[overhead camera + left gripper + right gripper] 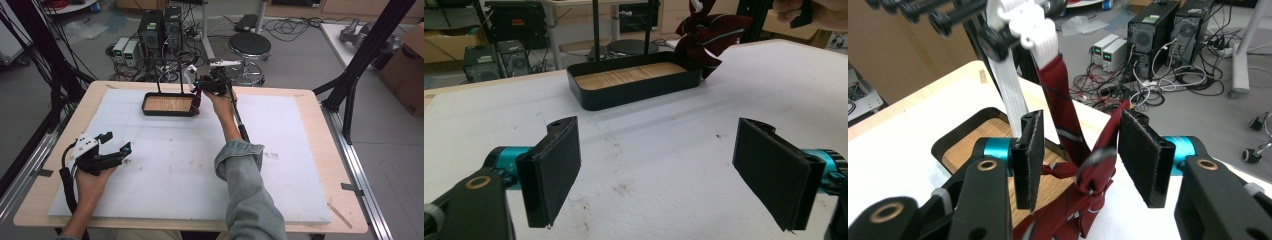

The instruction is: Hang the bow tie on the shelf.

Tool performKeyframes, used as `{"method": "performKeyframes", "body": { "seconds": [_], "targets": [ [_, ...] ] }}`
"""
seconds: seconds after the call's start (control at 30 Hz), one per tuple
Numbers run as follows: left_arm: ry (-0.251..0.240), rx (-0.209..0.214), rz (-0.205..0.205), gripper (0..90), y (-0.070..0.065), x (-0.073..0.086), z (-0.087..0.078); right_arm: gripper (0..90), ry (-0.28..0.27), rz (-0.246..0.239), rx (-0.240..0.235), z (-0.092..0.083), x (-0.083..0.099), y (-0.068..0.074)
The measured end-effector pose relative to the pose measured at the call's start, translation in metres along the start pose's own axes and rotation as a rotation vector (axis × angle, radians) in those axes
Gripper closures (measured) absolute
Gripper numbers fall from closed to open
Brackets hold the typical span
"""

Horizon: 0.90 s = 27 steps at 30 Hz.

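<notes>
A dark red striped tie (1060, 107) hangs from a white clip (1020, 25) on a black rack above the right end of a black tray (150, 111) with a wooden floor. My right gripper (1081, 120) is open, its pads on either side of the tie's bunched lower part. In the high view my right gripper (200, 87) is at the tray's far right corner, next to the tie (197, 100). My left gripper (118, 141) rests low at the table's left, open and holding nothing. From the left gripper view (655, 125) the tray (634, 95) and tie (706, 35) lie ahead.
A white foam board (190, 170) covers the wooden table. Behind the table stand computer towers (160, 27), a black stool (250, 46) and loose cables. Black frame struts (365, 55) rise at the right, beside a cardboard box (407, 75).
</notes>
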<state>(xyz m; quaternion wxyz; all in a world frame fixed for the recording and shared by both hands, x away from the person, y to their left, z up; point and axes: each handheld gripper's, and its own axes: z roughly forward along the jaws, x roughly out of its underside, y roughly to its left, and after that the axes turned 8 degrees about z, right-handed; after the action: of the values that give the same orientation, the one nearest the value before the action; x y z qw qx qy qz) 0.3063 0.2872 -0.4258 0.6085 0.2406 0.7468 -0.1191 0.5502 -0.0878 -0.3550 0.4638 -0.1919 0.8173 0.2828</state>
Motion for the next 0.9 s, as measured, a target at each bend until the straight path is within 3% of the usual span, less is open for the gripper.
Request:
{"method": "performKeyframes", "body": {
  "seconds": [0.23,0.37,0.9],
  "targets": [
    [-0.001,-0.003,-0.002,19.6,0.000,0.000,-0.001,40.6,0.006,-0.018,0.011,-0.014,-0.006,-0.002],
    [0.002,-0.005,0.002,19.6,0.000,0.000,-0.001,37.5,-0.024,-0.023,0.019,-0.030,-0.008,-0.007],
    [0.006,-0.009,0.003,19.6,-0.001,0.001,0.001,21.0,-0.100,0.024,0.055,-0.088,-0.008,-0.032]
  ]
}}
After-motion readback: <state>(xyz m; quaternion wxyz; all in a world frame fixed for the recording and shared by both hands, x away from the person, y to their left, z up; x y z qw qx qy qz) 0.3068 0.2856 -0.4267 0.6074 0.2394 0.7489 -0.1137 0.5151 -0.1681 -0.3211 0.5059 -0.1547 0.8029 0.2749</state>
